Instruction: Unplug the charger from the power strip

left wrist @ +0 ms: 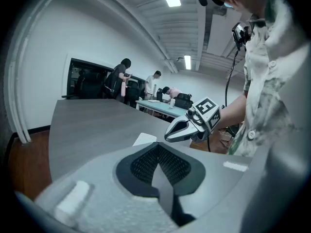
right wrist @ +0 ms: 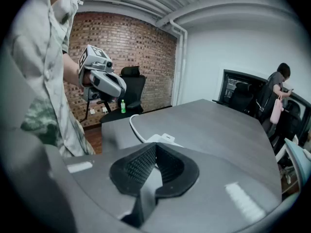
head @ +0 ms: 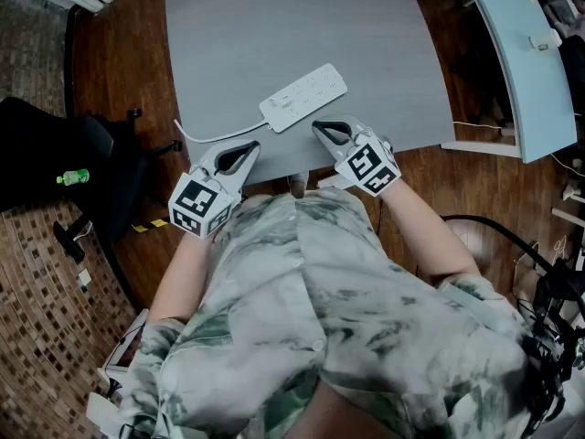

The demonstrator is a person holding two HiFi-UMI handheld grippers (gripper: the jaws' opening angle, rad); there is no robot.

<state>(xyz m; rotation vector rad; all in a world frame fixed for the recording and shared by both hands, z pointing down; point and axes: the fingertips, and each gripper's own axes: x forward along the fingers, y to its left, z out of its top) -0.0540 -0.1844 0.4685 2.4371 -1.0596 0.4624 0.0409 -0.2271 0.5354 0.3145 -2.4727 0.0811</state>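
Note:
A white power strip point(head: 303, 97) lies flat near the front edge of the grey table point(head: 274, 26), and its white cable point(head: 203, 138) runs off to the left. I see nothing plugged into it. My left gripper point(head: 252, 147) hovers at the table's front edge, just left of the strip, shut and empty. My right gripper point(head: 318, 127) hangs just in front of the strip's near side, also shut and empty. In the left gripper view the closed pads point(left wrist: 156, 148) hide most of the strip point(left wrist: 145, 139). The right gripper view shows the strip's end point(right wrist: 164, 138) just past the closed pads point(right wrist: 154, 147).
A black office chair point(head: 55, 154) with a green bottle point(head: 73, 177) on it stands to the left on the wooden floor. A light blue table point(head: 530, 71) stands at the right, with cables point(head: 475, 126) on the floor beside it. People point(left wrist: 119, 79) stand far behind the table.

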